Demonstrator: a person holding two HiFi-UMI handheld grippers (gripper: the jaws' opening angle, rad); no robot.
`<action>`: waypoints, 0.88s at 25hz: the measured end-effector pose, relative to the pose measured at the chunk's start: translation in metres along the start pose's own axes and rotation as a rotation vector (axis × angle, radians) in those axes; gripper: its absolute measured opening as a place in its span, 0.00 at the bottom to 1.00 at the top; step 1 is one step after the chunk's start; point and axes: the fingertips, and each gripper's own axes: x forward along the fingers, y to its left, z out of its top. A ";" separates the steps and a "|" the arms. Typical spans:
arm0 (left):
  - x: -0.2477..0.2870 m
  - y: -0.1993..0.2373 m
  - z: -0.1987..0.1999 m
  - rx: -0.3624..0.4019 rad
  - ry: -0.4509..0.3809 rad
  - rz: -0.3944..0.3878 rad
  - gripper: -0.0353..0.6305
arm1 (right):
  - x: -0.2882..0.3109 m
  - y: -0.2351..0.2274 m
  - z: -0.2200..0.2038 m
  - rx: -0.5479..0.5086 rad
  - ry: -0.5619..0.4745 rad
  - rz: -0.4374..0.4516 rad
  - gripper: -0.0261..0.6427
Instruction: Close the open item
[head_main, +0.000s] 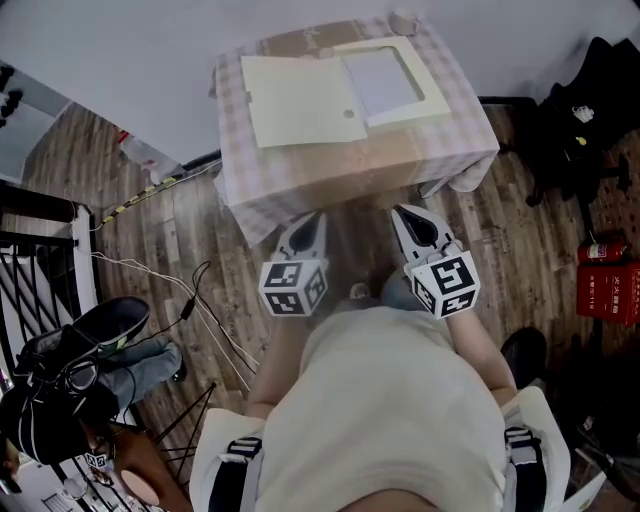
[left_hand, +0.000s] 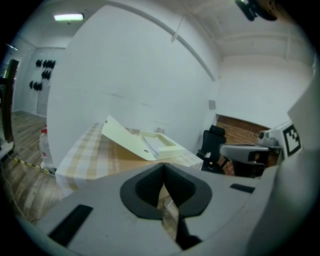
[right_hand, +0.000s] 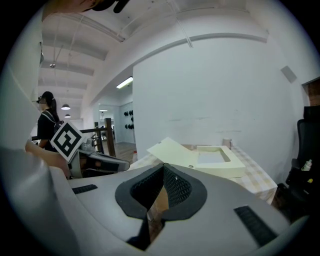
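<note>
Box (head_main: 435, 98) — flat, cream, square — lid (head_main: 300, 100) open.

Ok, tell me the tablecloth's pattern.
The tablecloth is a pale beige-and-white check, clearest in the head view.

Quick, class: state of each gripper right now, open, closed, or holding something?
Left gripper: closed, holding nothing.
Right gripper: closed, holding nothing.
</note>
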 end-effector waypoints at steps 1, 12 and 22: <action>0.003 0.003 0.000 -0.003 0.002 0.006 0.06 | 0.002 -0.003 -0.002 0.006 0.003 -0.003 0.04; 0.050 0.034 0.012 -0.024 -0.026 0.105 0.06 | 0.047 -0.050 0.006 -0.014 0.003 0.052 0.04; 0.110 0.072 0.033 -0.093 -0.045 0.196 0.06 | 0.112 -0.112 0.044 -0.052 -0.011 0.141 0.04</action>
